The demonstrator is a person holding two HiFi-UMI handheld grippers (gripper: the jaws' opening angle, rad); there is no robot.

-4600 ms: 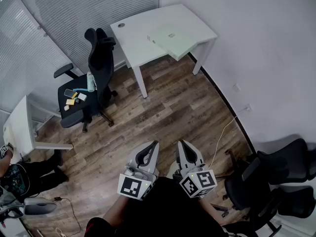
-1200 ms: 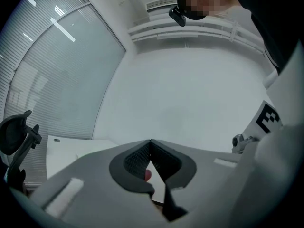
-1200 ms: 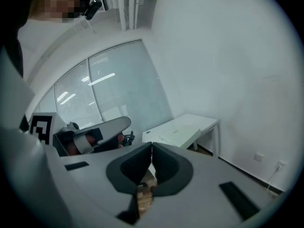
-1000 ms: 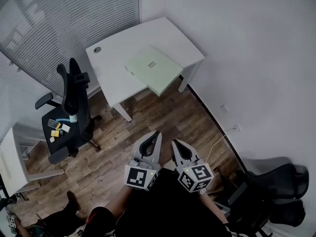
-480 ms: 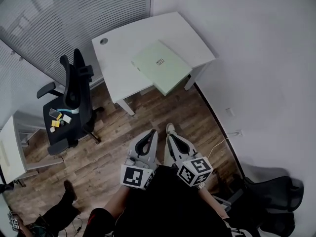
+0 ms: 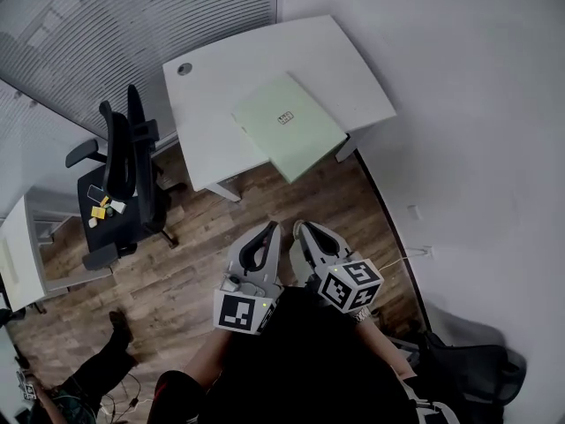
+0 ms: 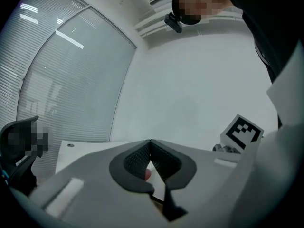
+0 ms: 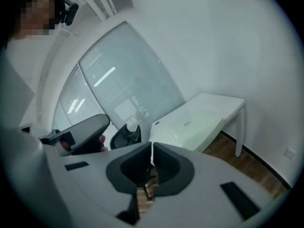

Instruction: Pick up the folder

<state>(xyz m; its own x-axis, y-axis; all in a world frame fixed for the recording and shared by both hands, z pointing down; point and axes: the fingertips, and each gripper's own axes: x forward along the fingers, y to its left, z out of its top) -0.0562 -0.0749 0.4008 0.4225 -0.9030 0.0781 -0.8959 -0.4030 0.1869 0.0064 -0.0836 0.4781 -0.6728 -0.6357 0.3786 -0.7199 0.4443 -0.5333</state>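
Observation:
A pale green folder point(image 6: 290, 124) lies flat on the white desk point(image 6: 216, 95), one corner overhanging the desk's near edge; it also shows in the right gripper view as the folder point(image 8: 197, 126). My left gripper point(image 6: 273, 226) and right gripper point(image 6: 300, 228) are held side by side over the wood floor, well short of the desk. Both are shut with nothing between the jaws. In the left gripper view the left gripper point(image 7: 150, 141) points level at the wall above the desk. The right gripper point(image 8: 151, 145) points slightly down toward the desk.
A black office chair point(image 6: 124, 170) with small items on its seat stands left of the desk. Another white desk point(image 6: 22, 254) sits at far left. A person's leg point(image 6: 97, 374) is at bottom left. A second chair point(image 6: 477, 378) and a wall lie to the right.
The desk and folder have drawn closer and lower in the head view. Both grippers have moved forward toward the desk, still shut and side by side.

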